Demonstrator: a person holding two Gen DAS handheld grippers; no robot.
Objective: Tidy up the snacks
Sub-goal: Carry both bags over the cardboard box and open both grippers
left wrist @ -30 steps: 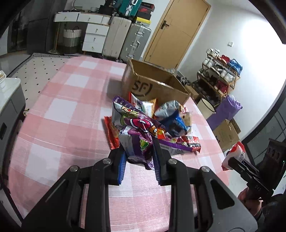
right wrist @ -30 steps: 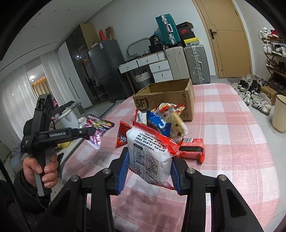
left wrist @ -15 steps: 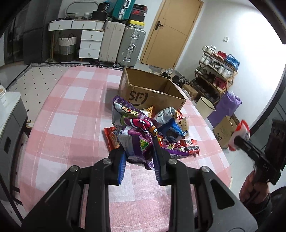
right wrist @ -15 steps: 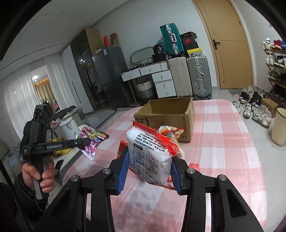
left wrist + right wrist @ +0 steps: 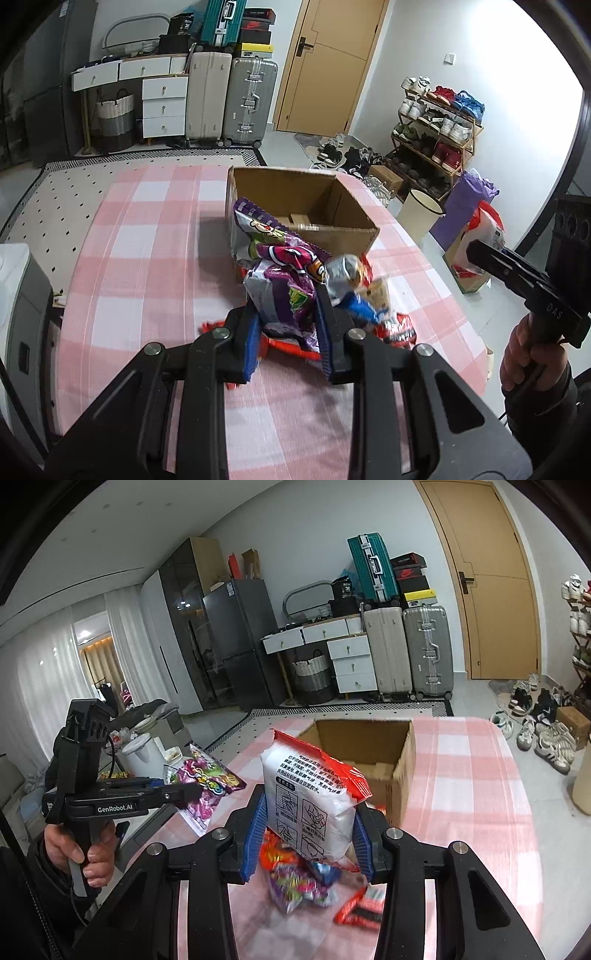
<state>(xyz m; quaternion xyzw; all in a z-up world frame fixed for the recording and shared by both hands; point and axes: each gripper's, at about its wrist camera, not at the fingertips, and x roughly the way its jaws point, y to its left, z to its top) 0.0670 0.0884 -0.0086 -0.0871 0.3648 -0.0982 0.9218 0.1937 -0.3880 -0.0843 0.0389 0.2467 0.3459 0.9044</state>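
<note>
The cardboard box (image 5: pixel 303 206) stands open toward the far edge of the checked tabletop (image 5: pixel 147 266), and its visible floor holds nothing but a loose flap, so by my reading the sorting has barely begun. A heap of snack packets (image 5: pixel 362 295) lies on the cloth in front of the box, nearer the right edge, and all of that is left to do.

The left gripper (image 5: pixel 286 332) is clamped tight on a purple snack bag (image 5: pixel 284 280), pinching its lower end so that the bag stands up above the jaws, clear of the cloth. The gripper points down at a slant toward the box. In the right wrist view the person's left hand (image 5: pixel 79 845) wraps the handle in a fist.

The right gripper (image 5: pixel 308 834) is closed on a white packet with a red top (image 5: pixel 310 794), the blue pads pressing its sides. The packet is held upright in the air, in line with the near wall of the box, and the gripper tilts only slightly downward. The right hand (image 5: pixel 524 354) grips its handle off the table's right edge.
</note>
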